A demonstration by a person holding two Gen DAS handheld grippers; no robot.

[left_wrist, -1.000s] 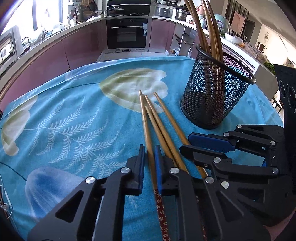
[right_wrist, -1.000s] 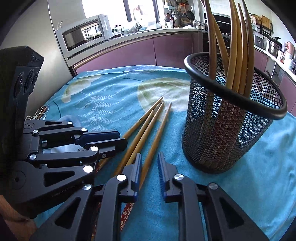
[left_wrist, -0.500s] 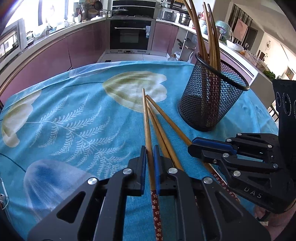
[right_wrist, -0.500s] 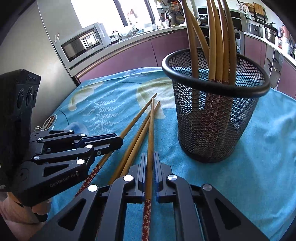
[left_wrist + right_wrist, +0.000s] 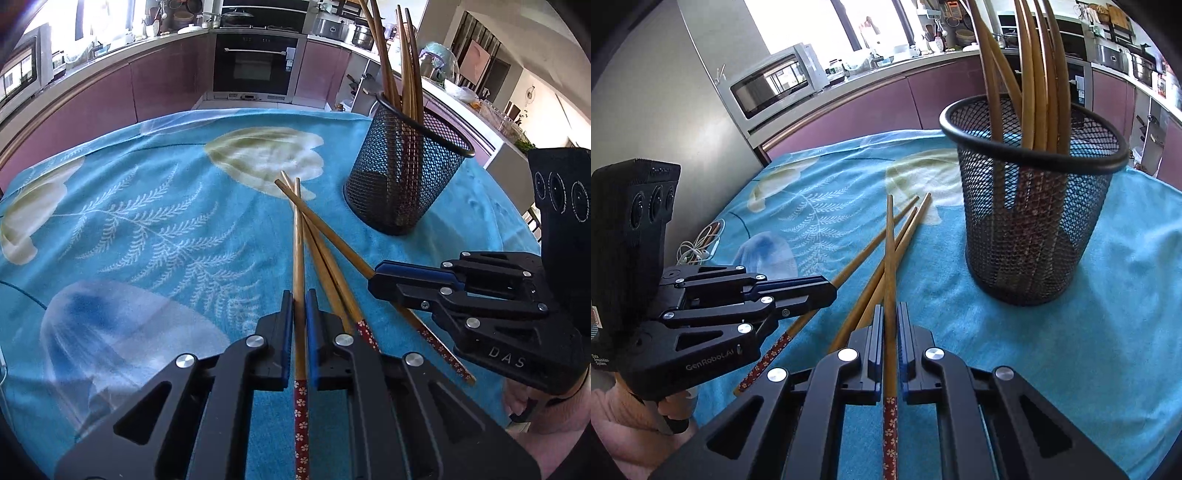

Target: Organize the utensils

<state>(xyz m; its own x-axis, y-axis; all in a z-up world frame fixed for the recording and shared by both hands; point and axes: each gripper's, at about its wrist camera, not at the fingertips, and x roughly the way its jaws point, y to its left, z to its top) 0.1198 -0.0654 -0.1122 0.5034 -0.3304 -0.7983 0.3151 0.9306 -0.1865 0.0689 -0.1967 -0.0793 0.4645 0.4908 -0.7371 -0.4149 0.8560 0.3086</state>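
A black mesh cup [image 5: 404,181] stands on the blue cloth with several wooden chopsticks upright in it; it also shows in the right wrist view [image 5: 1030,221]. My left gripper [image 5: 300,301] is shut on one chopstick [image 5: 297,240], lifted a little. My right gripper [image 5: 891,314] is shut on another chopstick [image 5: 889,251]. Two more chopsticks [image 5: 325,262] lie on the cloth between the grippers, also seen in the right wrist view [image 5: 882,266]. Each gripper shows in the other's view, right [image 5: 373,277] and left [image 5: 833,290].
The table is covered by a blue floral cloth [image 5: 129,229]. A coil of white cable [image 5: 698,247] lies at its left edge. Purple kitchen cabinets, an oven [image 5: 255,62] and a microwave [image 5: 775,83] stand beyond the table.
Both grippers have closed on a chopstick each and drawn back and up from the cup. The held chopsticks have lifted and now cross over the two left lying.
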